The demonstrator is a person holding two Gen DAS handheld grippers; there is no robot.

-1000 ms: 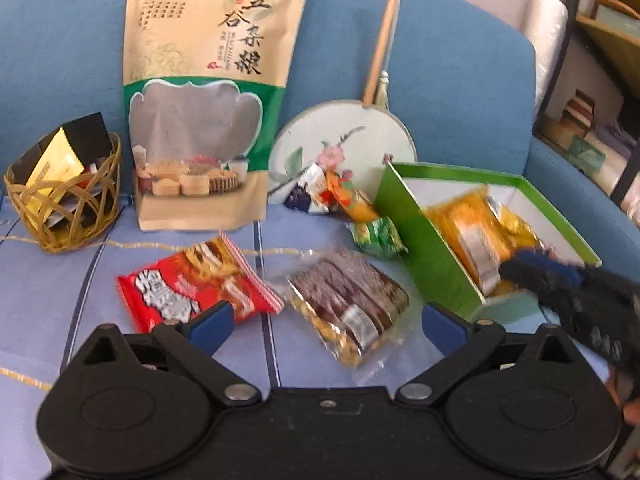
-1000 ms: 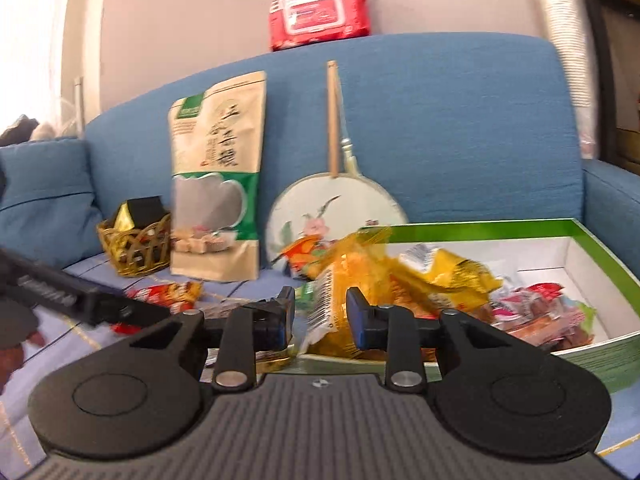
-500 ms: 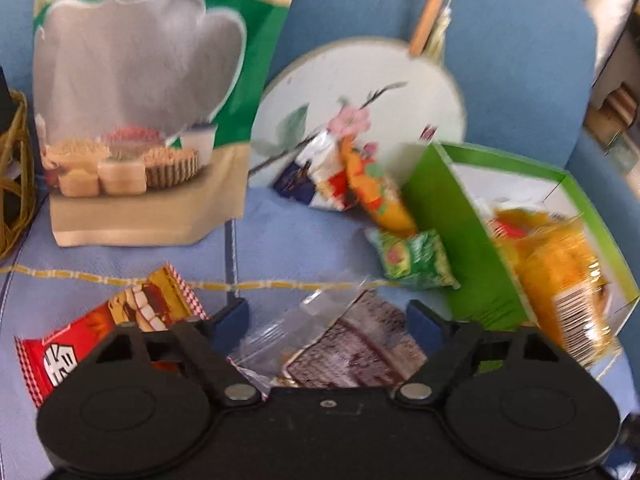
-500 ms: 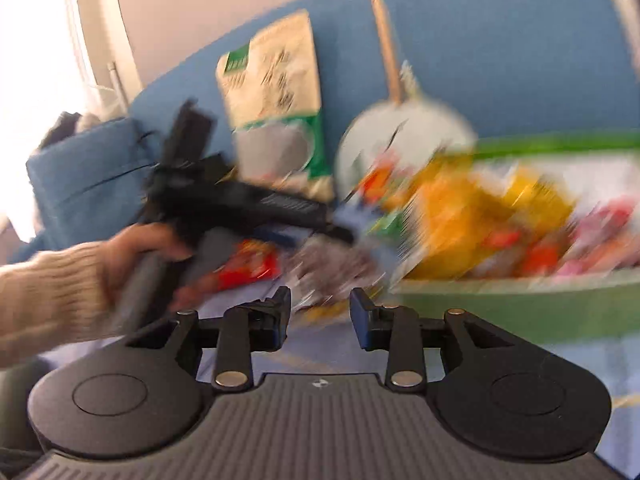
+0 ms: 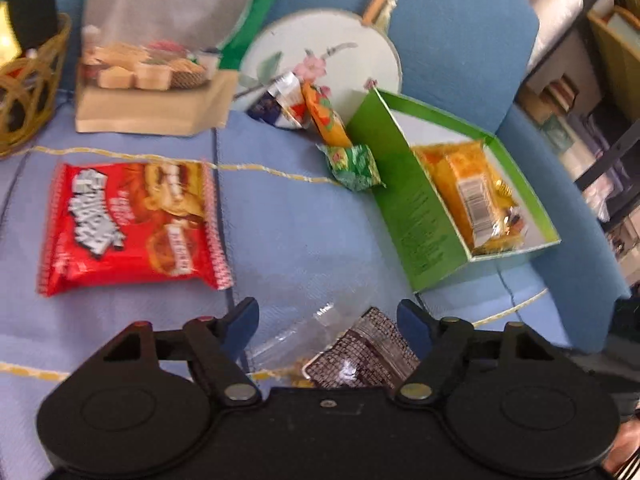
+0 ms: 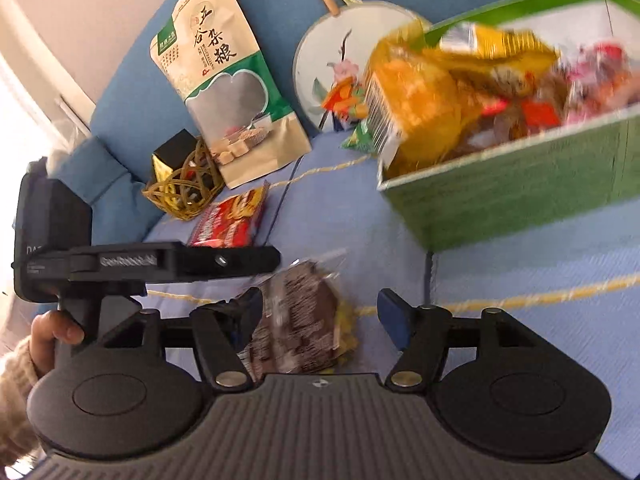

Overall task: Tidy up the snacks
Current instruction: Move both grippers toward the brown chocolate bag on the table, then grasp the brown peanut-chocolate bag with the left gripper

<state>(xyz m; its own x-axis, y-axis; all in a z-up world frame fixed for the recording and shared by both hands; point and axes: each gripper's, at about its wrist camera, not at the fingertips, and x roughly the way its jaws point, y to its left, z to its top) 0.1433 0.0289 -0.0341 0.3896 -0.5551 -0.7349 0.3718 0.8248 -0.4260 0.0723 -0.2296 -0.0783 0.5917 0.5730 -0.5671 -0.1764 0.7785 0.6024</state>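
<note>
**Both tongs converge on the dark snack packet**

The left gripper (image 5: 327, 322) stands spread wide over the clear-wrapped packet of dark brown snack bars (image 5: 362, 350), pads not pressing it. The right gripper (image 6: 320, 320) has just been opening its jaws to full width, nothing clamped; the same packet lies between them, nearer the left jaw. Judged step: picking up this packet. Next the left jaws must close on it, then carry it right and beyond into the green cardboard box (image 5: 416, 216). The red foil biscuit pack (image 5: 128, 224) waits to the left.

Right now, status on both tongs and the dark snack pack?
Both tongs open, left tongs, right tongs. Dark snack pack lies ungripped between them. Green box nearby; path clear.
</note>
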